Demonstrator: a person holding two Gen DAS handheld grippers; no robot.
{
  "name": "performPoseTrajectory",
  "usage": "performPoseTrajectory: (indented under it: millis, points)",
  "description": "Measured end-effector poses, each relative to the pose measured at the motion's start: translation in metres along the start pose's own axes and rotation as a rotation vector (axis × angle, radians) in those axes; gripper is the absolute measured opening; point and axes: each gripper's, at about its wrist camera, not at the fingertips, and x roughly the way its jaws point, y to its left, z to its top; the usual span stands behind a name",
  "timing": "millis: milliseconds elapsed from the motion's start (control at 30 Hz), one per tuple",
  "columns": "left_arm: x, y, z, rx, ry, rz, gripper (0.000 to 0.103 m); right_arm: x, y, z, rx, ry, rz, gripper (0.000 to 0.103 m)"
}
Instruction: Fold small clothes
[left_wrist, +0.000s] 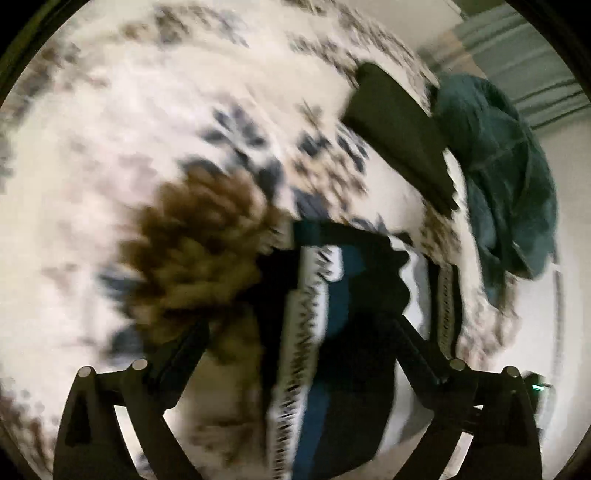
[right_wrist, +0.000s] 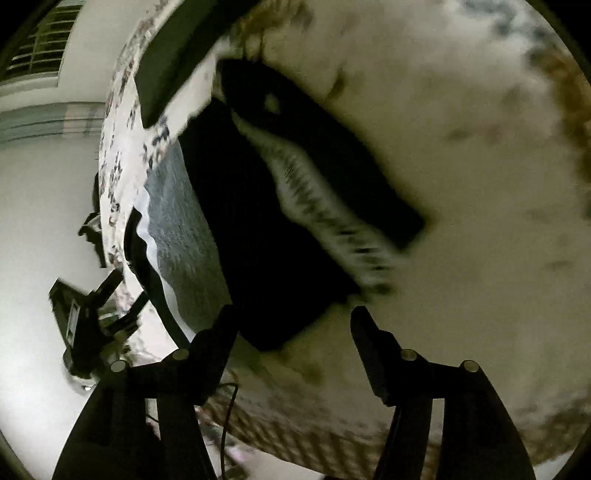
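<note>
Dark patterned garment (right_wrist: 280, 236) lies between right gripper's (right_wrist: 291, 325) spread fingers (right_wrist: 373, 343).

Both grippers are standing with jaws spread.

The left gripper (left_wrist: 306, 332) is holding its fingers (left_wrist: 184, 354) wide apart, reaching forward on either side of the view's centre; in the right wrist view it is showing to the left of the right jaws. The right gripper (right_wrist: 291, 339) is likewise keeping its fingers (right_wrist: 373, 343) parted, with nothing clamped between them.
</note>
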Motion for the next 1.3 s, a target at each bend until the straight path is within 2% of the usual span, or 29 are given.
performPoseTrajectory:
  millis: [67,167,233,267,333,400,433,467,500,533,567,633,700,733,767,800,833,867,900,1000,1133,1167,1233,1300]
  points:
    - [0.006,0.012,0.005,-0.056,0.006,0.014,0.099,-0.026,0.000,0.010,-0.031,-0.021,-0.018,0.066]
    - [0.035,0.030,0.020,-0.178,0.030,-0.087,0.099,-0.049,0.006,0.044,-0.079,-0.041,-0.031,0.066]
    - [0.057,0.020,0.034,-0.162,0.026,-0.091,0.095,-0.052,0.026,0.073,-0.123,-0.064,-0.046,0.066]
    - [0.062,0.016,0.041,-0.142,-0.001,-0.110,0.066,-0.049,0.036,0.089,-0.173,-0.072,-0.057,0.066]
    - [0.069,0.011,0.054,-0.115,-0.005,-0.088,0.037,-0.031,0.057,0.111,-0.240,-0.073,-0.084,0.066]
    - [0.068,0.018,0.072,-0.144,-0.029,-0.053,0.037,-0.014,0.069,0.132,-0.264,-0.062,-0.101,0.066]
    - [0.063,0.027,0.081,-0.184,-0.043,-0.059,0.040,-0.005,0.075,0.136,-0.273,-0.060,-0.103,0.066]
    - [0.055,0.036,0.087,-0.232,-0.043,-0.126,0.043,0.003,0.078,0.143,-0.279,-0.059,-0.112,0.066]
    - [0.047,0.042,0.086,-0.266,-0.035,-0.189,0.050,0.014,0.080,0.149,-0.287,-0.053,-0.121,0.066]
    - [0.038,0.045,0.082,-0.271,-0.028,-0.218,0.071,0.020,0.080,0.153,-0.295,-0.046,-0.118,0.066]
    - [0.031,0.043,0.072,-0.257,-0.012,-0.251,0.076,0.028,0.079,0.158,-0.300,-0.033,-0.119,0.066]
    - [0.032,0.037,0.045,-0.224,0.071,-0.310,0.075,0.044,0.075,0.165,-0.286,-0.010,-0.104,0.066]
    - [0.050,0.030,0.015,-0.210,0.190,-0.303,0.075,0.056,0.068,0.168,-0.269,0.019,-0.088,0.066]
    - [0.058,0.029,0.007,-0.209,0.210,-0.281,0.074,0.063,0.063,0.171,-0.256,0.035,-0.089,0.066]
    - [0.065,0.031,0.003,-0.222,0.198,-0.255,0.072,0.068,0.059,0.172,-0.251,0.036,-0.090,0.066]
    - [0.069,0.038,0.005,-0.266,0.163,-0.282,0.067,0.071,0.057,0.172,-0.255,0.033,-0.087,0.061]
    - [0.072,0.044,0.011,-0.320,0.124,-0.316,0.059,0.074,0.055,0.172,-0.260,0.032,-0.092,0.047]
    - [0.070,0.049,0.017,-0.359,0.087,-0.337,0.056,0.078,0.054,0.173,-0.262,0.033,-0.105,0.041]
    - [0.067,0.054,0.032,-0.393,0.022,-0.353,0.057,0.081,0.051,0.174,-0.261,0.036,-0.113,0.036]
    - [0.056,0.059,0.065,-0.384,-0.086,-0.367,0.057,0.085,0.048,0.175,-0.276,0.035,-0.127,0.028]
    - [0.045,0.057,0.084,-0.333,-0.054,-0.355,0.060,0.081,0.048,0.179,-0.274,0.026,-0.134,0.026]
    - [0.044,0.055,0.084,-0.313,-0.027,-0.336,0.060,0.077,0.048,0.180,-0.274,0.010,-0.131,0.023]
    - [0.041,0.050,0.071,-0.265,0.030,-0.319,0.060,0.069,0.051,0.182,-0.280,-0.026,-0.137,0.004]
    - [0.040,0.050,0.053,-0.256,0.075,-0.254,0.060,0.064,0.054,0.186,-0.283,-0.043,-0.138,0.004]
